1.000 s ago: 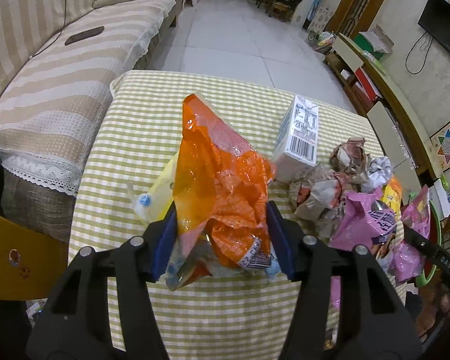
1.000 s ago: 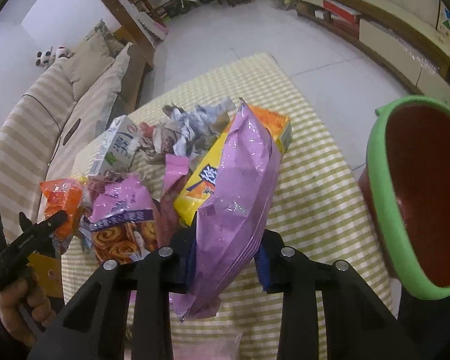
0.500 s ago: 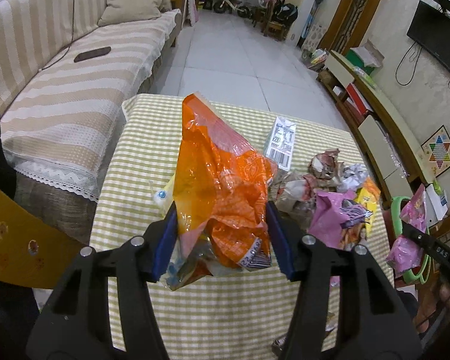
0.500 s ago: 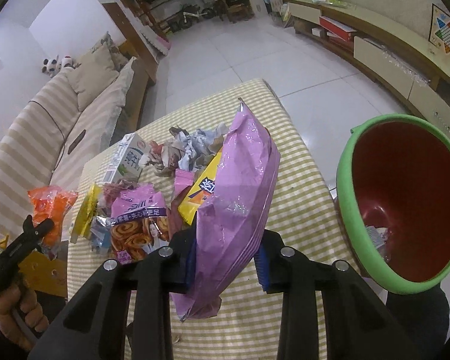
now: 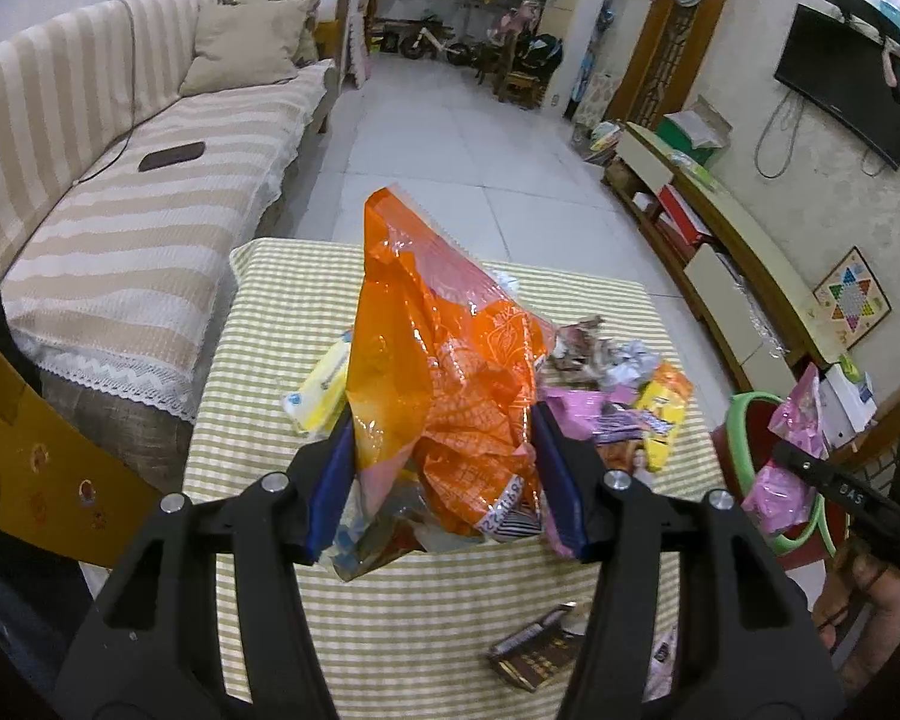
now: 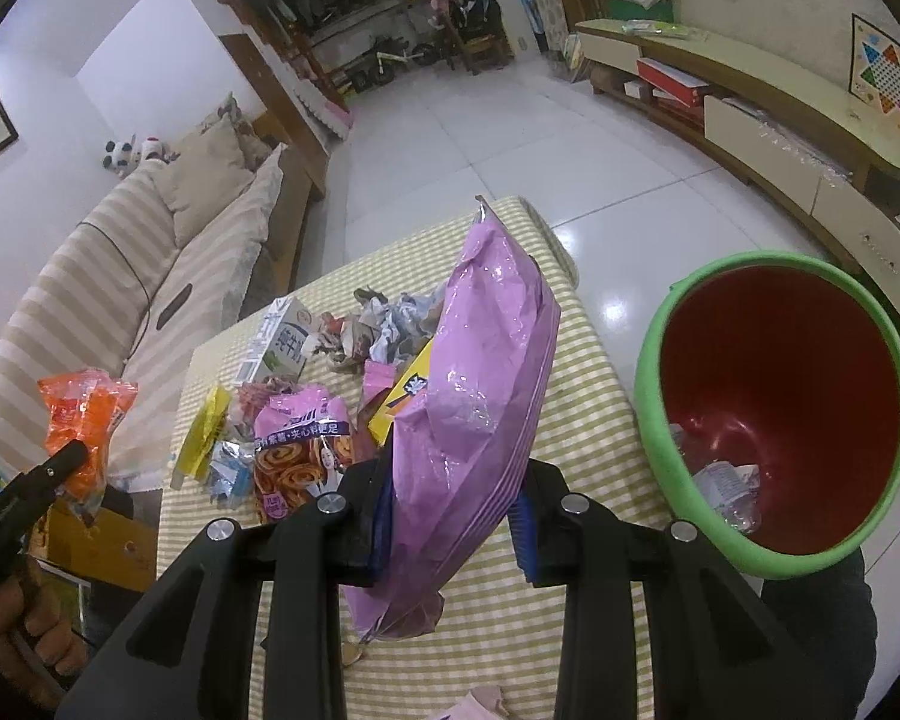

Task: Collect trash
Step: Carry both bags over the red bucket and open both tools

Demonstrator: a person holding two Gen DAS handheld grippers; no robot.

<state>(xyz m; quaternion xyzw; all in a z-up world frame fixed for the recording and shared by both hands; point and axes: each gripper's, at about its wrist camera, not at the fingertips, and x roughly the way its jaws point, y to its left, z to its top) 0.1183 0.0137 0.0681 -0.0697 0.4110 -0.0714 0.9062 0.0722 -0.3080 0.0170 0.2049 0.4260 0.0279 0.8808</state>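
My left gripper (image 5: 444, 474) is shut on a crumpled orange snack bag (image 5: 444, 354), held well above the checked tablecloth (image 5: 426, 612). My right gripper (image 6: 453, 510) is shut on a purple snack bag (image 6: 480, 384) that stands up between the blue pads. A green-rimmed red bin (image 6: 774, 408) sits just right of the purple bag, with a plastic bottle at its bottom. In the left wrist view the bin's rim (image 5: 744, 420) and the purple bag (image 5: 801, 414) show at the right. The orange bag (image 6: 87, 420) appears at far left in the right wrist view.
More trash lies on the table: a milk carton (image 6: 282, 342), crumpled paper (image 6: 390, 330), a pink pastry wrapper (image 6: 300, 444), a yellow packet (image 5: 324, 384) and a dark wrapper (image 5: 534, 654). A striped sofa (image 5: 120, 210) stands left, a cardboard box (image 5: 30, 456) nearer, a low cabinet (image 5: 738, 252) right.
Both grippers have risen with their bags, so the table looks smaller and farther. The bin has come further into the right wrist view and its inside now shows.
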